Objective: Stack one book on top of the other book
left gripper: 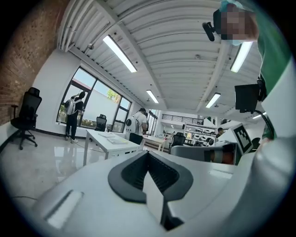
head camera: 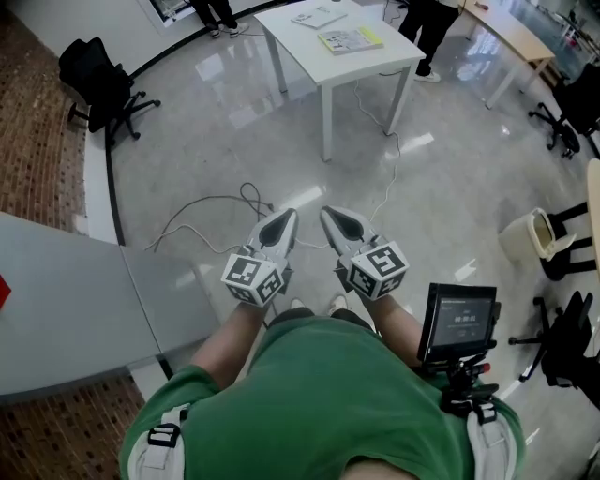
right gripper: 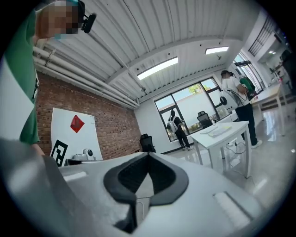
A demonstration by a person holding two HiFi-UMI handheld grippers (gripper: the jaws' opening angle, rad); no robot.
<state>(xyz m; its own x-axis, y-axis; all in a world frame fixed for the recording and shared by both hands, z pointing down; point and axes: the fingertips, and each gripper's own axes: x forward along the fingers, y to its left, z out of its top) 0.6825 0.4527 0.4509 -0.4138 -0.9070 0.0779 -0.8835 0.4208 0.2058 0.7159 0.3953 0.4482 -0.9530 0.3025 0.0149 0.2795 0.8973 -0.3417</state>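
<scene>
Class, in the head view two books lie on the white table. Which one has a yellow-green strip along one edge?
The book nearer the person, by the near corner of the table. The other book, farther back, looks plain pale grey.

Two books (head camera: 352, 39), one white table (head camera: 375, 66), one bin (head camera: 530, 234), one left gripper (head camera: 284, 221), one right gripper (head camera: 334, 218).

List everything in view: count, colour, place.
far book: one, white, table's far side
near book: one, white and yellow-green, table's near side
table: one, white, floor ahead
office chair: one, black, far left
cables: several, pale and dark, floor before the grippers
bin: one, white, right
counter: one, grey, left
screen: one, black, person's right side
left gripper: one, white-grey, shut, empty
right gripper: one, white-grey, shut, empty
</scene>
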